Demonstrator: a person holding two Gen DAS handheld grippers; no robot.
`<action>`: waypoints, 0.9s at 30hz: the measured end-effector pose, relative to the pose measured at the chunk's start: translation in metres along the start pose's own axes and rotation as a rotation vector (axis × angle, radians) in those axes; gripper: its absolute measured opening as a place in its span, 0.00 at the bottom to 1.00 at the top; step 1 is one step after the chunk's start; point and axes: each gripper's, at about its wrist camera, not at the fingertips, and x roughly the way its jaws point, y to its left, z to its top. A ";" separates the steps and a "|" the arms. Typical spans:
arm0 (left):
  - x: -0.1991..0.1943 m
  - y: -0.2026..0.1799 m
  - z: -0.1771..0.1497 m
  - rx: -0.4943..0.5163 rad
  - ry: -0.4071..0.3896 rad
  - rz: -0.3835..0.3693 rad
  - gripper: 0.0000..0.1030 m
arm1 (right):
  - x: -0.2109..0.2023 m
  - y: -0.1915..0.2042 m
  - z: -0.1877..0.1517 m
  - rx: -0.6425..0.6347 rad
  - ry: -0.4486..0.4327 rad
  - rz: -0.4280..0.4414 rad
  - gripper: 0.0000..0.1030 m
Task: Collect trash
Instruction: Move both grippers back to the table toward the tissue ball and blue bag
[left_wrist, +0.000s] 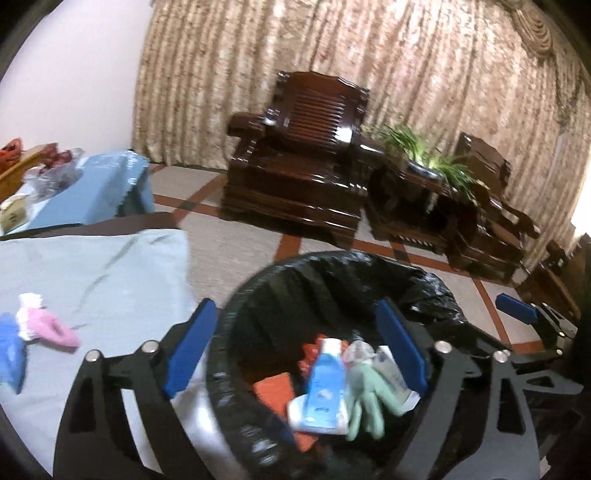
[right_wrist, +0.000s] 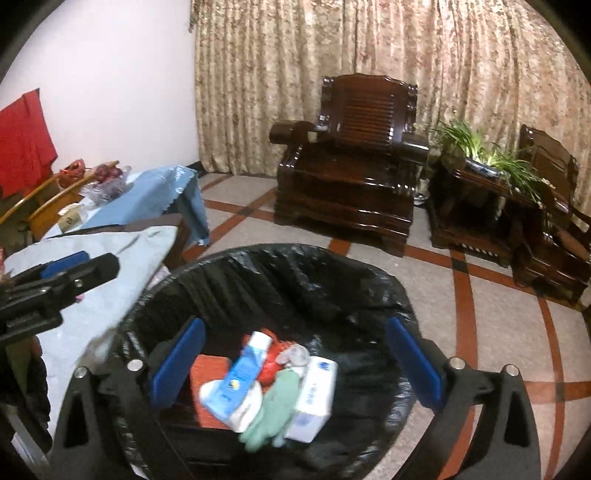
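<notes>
The round bin lined with a black plastic bag stands on the tiled floor. Inside the bin lie a blue-and-white carton, a pale green rubber glove and a white tissue pack. Left of the bin stands the cloth-covered table; behind the bin, the dark wooden armchair.

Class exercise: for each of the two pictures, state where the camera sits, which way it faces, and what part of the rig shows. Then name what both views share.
Left wrist view: on the left hand-held gripper, angled down into the black-lined round trash bin; its open blue pads frame it, the right hand-held gripper at right.
Right wrist view: on the right hand-held gripper, over the same bin; left one at far left.
Shared: bin, pale green glove, dark carved wooden armchair.
</notes>
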 end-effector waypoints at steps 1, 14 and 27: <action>-0.010 0.008 0.000 -0.007 -0.011 0.020 0.87 | -0.002 0.005 0.001 -0.002 -0.006 0.011 0.94; -0.112 0.101 -0.020 -0.059 -0.073 0.272 0.88 | -0.006 0.108 0.016 -0.080 -0.056 0.181 0.94; -0.165 0.219 -0.044 -0.143 -0.072 0.502 0.88 | 0.029 0.225 0.012 -0.161 -0.040 0.300 0.94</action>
